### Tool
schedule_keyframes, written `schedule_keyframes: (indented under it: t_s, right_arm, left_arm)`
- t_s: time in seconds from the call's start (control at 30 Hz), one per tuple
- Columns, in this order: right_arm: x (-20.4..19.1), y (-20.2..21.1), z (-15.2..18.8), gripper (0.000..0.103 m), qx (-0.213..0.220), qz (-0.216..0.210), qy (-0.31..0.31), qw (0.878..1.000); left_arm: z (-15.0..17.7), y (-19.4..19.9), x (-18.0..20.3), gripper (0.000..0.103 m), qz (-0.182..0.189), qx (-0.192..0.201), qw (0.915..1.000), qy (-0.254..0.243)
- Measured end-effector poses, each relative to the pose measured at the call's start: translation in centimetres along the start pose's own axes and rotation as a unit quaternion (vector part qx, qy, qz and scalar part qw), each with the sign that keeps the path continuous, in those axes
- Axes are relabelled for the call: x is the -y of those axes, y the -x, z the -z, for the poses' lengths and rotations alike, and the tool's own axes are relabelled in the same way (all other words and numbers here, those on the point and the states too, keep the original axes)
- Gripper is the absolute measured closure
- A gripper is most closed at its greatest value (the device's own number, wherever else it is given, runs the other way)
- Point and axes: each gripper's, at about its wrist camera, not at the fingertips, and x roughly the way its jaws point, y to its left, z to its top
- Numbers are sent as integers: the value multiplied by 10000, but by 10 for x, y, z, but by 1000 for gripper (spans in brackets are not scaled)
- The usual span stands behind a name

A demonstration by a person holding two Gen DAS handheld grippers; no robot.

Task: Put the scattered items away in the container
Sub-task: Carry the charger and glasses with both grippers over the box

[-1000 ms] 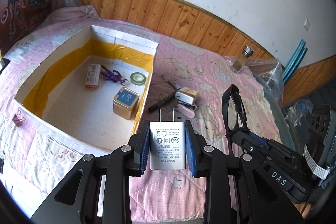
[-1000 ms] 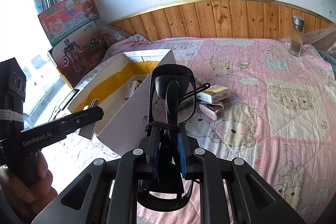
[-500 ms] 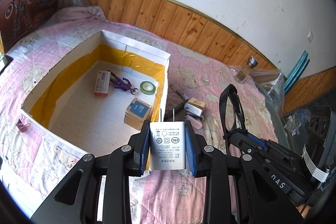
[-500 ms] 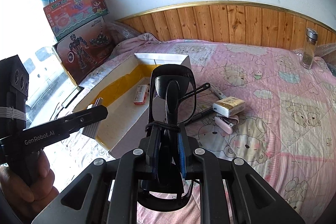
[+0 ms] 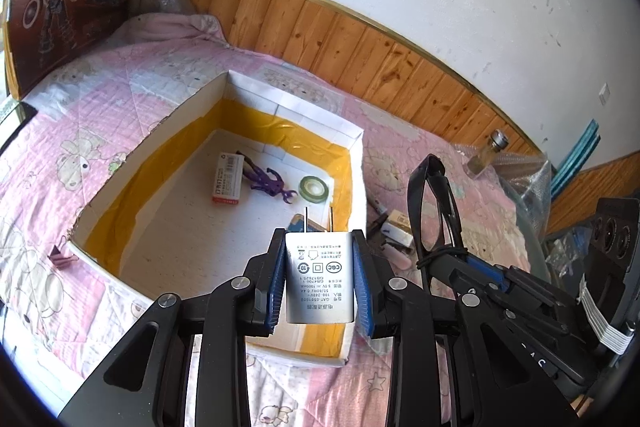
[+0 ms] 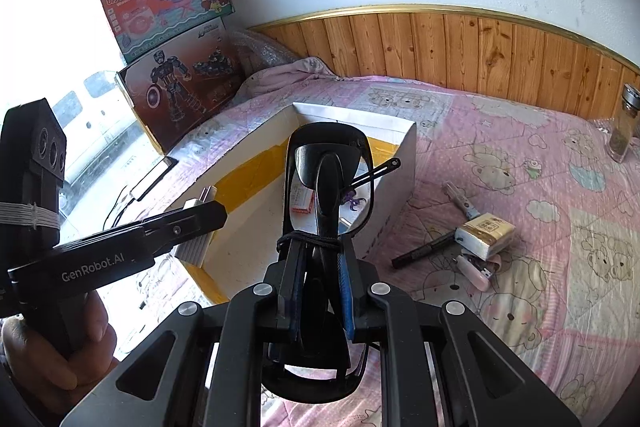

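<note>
left wrist view: my left gripper [image 5: 319, 277] pinches a white rectangular plug-in charger [image 5: 319, 279] between its blue pads, both pads flat on the charger's sides. grey printed text and certification marks cover its upper face, upside down from here. two thin metal prongs stick out ahead, over the near corner of the white open cardboard box with yellow tape lining [image 5: 352, 139].

inside the box, on its white floor: a small red-and-white flat packet [image 5: 227, 179], a purple plastic figure [image 5: 266, 181] just beside it, a green roll of tape [image 5: 313, 186] near the far right corner. a blue-topped thing peeks out behind the prongs; mostly hidden, can't tell what it is.

box sits on a pink quilt with bear print [image 5: 100, 99]. a pink binder clip [image 5: 60, 255] lies on the quilt just outside the box's near left wall.

right wrist view: my right gripper [image 6: 320, 291] is pressed tight on a pair of black-framed sunglasses [image 6: 330, 183], folded, standing upright out of the jaws, one thin temple arm poking out to the right. a dark cord is wound round the frame at the fingertips. the lenses sit in front of the box's near right side.

scattered on the quilt right of the box: a black marker pen [image 6: 426, 249], a small white-and-gold carton [image 6: 485, 231] touching it, a pink stapler [image 6: 476, 269] just beside, a slim pen-like thing [image 6: 460, 199] behind.
</note>
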Motion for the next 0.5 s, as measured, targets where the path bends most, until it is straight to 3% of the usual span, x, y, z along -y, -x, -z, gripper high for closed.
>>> schedule_keyframes:
  t_s: [0.5]
  right_arm:
    - [-21,-40,-25,86,-252,-284,1,9993]
  left_arm:
    - [-29,-12,-39,72,-207,6,9997,89]
